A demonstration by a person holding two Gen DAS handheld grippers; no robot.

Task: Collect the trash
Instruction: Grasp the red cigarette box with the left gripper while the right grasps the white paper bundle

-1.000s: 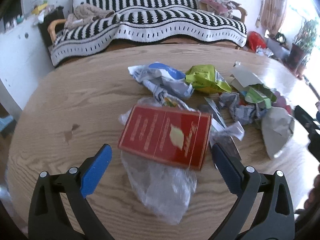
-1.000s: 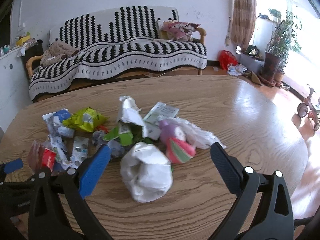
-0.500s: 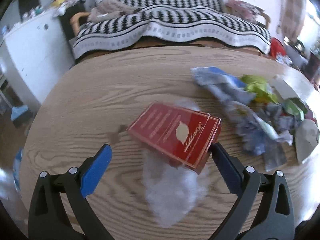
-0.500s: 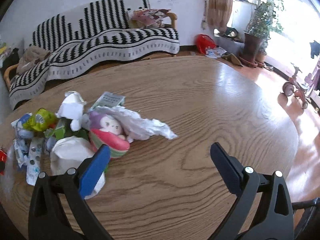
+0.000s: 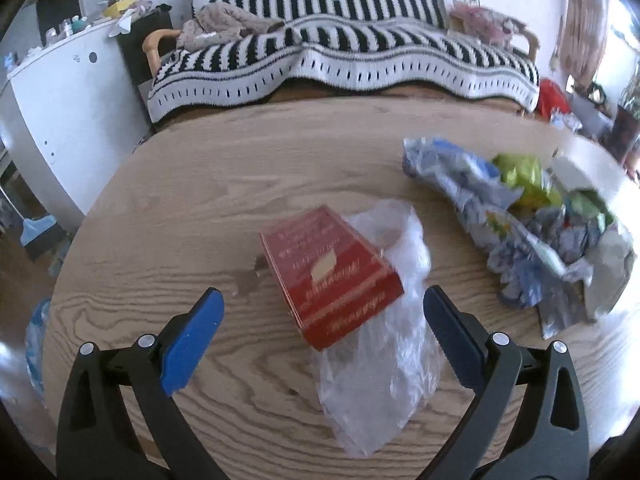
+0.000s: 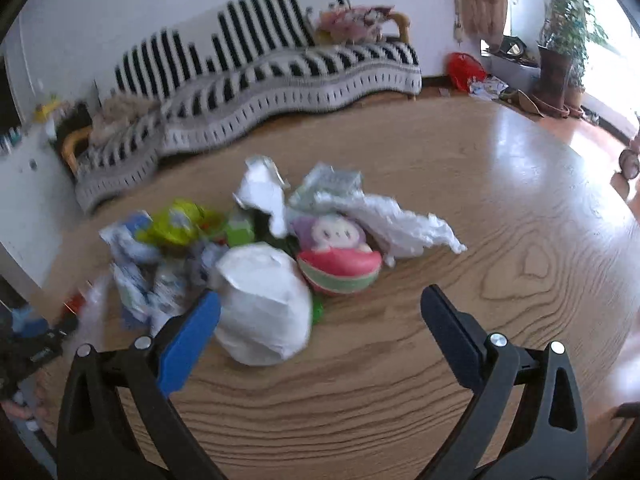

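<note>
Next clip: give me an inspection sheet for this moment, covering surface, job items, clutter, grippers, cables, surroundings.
Surface: round wooden table, one dark stain beside the box.
Job's things: red box lying on a clear plastic bag; crumpled wrappers heaped to the right; white paper wad.
Clutter: plush toy amid the trash.
Grippers: left gripper open, box between its fingers, untouched; right gripper open, empty.
Cables: nothing seen.
Surroundings: striped sofa, white cabinet, potted plant.
</note>
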